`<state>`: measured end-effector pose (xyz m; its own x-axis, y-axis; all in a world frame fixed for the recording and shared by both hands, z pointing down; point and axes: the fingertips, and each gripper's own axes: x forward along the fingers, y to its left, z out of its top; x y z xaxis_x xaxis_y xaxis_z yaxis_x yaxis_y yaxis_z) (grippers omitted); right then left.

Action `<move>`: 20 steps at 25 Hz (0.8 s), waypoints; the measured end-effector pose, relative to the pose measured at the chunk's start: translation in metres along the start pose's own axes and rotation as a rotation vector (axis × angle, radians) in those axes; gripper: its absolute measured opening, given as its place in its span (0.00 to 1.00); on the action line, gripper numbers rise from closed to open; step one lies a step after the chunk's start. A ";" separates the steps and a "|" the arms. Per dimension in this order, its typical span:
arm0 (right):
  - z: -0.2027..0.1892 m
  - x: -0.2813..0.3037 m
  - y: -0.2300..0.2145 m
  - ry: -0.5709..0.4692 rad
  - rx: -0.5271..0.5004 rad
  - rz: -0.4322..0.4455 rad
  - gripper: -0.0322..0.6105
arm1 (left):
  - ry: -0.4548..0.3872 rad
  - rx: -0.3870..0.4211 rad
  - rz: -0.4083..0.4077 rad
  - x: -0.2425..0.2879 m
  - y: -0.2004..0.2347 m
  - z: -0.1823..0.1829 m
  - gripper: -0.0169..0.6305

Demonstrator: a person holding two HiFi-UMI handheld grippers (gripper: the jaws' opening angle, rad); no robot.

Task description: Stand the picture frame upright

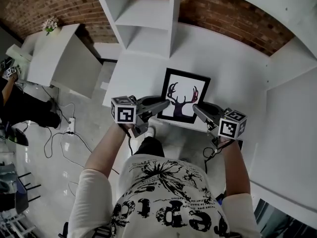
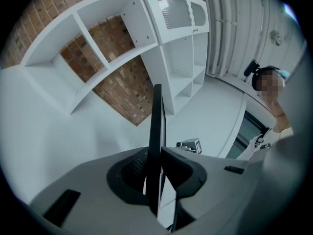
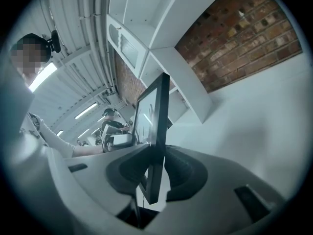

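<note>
The picture frame (image 1: 184, 95), black-edged with a dark antler print on white, is over the near part of the white table (image 1: 237, 68), face towards me. My left gripper (image 1: 161, 104) is shut on its left edge near the bottom. My right gripper (image 1: 196, 109) is shut on the right edge near the bottom. The left gripper view has the frame (image 2: 156, 126) edge-on, pinched between the jaws of the left gripper (image 2: 157, 156). In the right gripper view the frame (image 3: 155, 116) is clamped by the right gripper (image 3: 157, 156). I cannot tell whether the frame's bottom touches the table.
A white shelf unit (image 1: 148, 19) stands at the back of the table against a brick wall (image 1: 233, 19). To the left are a white cabinet (image 1: 59, 58) with flowers (image 1: 49, 24), floor cables (image 1: 62, 133) and another person (image 1: 20, 108).
</note>
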<state>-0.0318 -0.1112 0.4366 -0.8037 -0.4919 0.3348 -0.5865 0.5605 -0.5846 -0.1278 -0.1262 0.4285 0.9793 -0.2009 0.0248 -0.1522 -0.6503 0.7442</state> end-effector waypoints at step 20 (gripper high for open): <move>0.092 0.190 -0.060 -0.026 -0.093 -0.272 0.20 | 0.175 0.413 -0.011 -0.065 0.165 0.141 0.16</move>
<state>-0.1397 -0.2997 0.4669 -0.6131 -0.6488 0.4507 -0.7881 0.4635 -0.4050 -0.2356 -0.3234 0.4557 0.9836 -0.0889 0.1571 -0.1477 -0.8966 0.4174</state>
